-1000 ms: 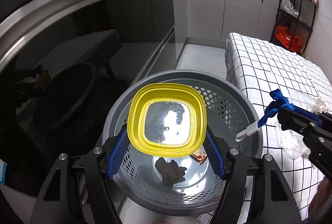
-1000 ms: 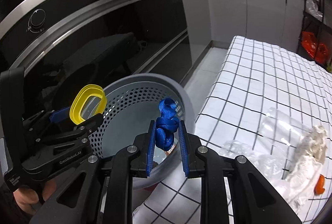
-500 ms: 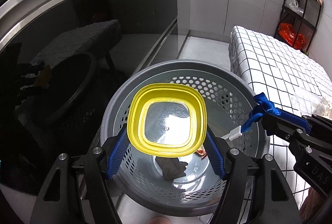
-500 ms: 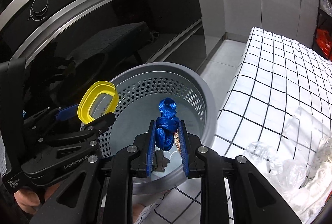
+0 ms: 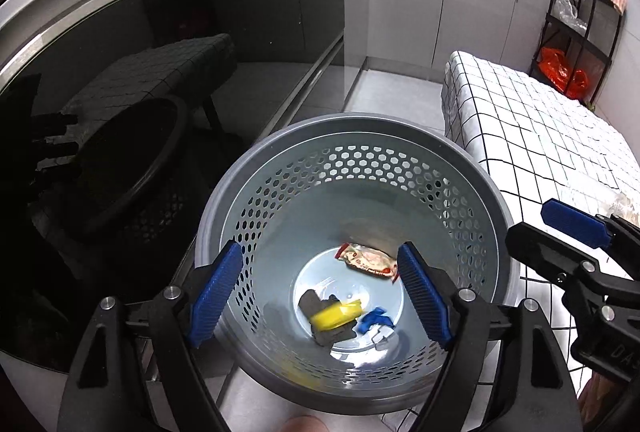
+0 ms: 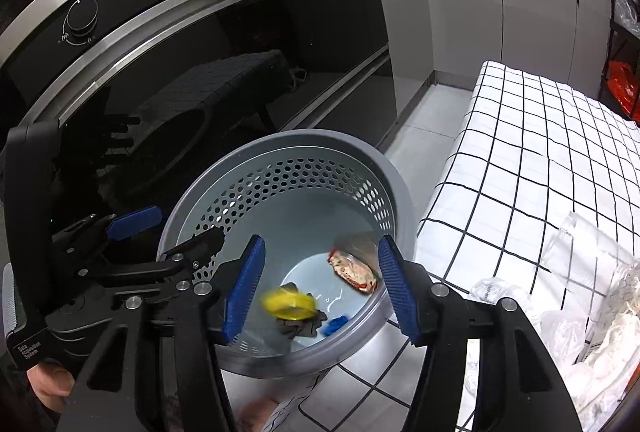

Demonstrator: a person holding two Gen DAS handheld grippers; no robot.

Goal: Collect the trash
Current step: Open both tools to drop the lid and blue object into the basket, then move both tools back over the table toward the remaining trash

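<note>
A grey perforated trash basket stands on the floor beside the table. On its bottom lie a yellow lid, a blue strap, a dark crumpled scrap and a red-and-white wrapper. My left gripper hovers over the basket, its jaws opening with nothing between them. My right gripper is above the basket's right side, jaws opening and empty; it also shows at the right edge of the left wrist view.
A table with a white checked cloth stands right of the basket, with clear plastic wrap and white crumpled trash on it. A dark glass oven front is to the left. A black rack stands at the far right.
The left gripper let go of the yellow lid and the right gripper let go of the blue strap. Both pieces fell to the basket's bottom, and both pairs of jaws widened.
</note>
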